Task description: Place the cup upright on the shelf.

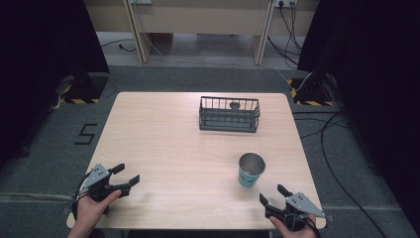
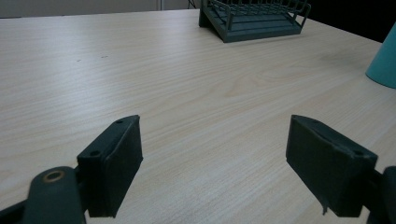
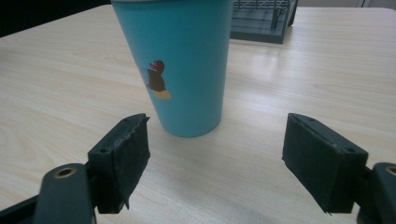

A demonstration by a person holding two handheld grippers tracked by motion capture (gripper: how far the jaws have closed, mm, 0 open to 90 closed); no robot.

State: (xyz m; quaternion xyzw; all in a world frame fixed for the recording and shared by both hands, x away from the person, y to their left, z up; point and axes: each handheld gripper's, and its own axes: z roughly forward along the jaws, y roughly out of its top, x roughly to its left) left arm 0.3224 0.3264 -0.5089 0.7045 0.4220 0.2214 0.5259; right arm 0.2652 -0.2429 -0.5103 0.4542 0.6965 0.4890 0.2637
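Note:
A teal cup (image 1: 250,170) with a metal-looking inside stands upright at the right front of the wooden table (image 1: 163,134). In the right gripper view the cup (image 3: 180,65) shows a small penguin picture and stands just ahead of the open jaws. My right gripper (image 1: 273,195) rests near the table's front right corner, open, nothing between its fingers. My left gripper (image 1: 125,175) sits open at the front left corner, held by a hand, with bare table ahead of it (image 2: 212,149). A dark wire basket (image 1: 229,114) stands at the back centre-right; a small dark round object (image 1: 234,105) lies in it.
The basket (image 2: 254,18) appears far ahead in the left gripper view, with the cup's edge (image 2: 385,60) at the right. Beyond the table are grey floor, cables (image 1: 327,134), dark curtains and stand bases with yellow-black tape (image 1: 79,94).

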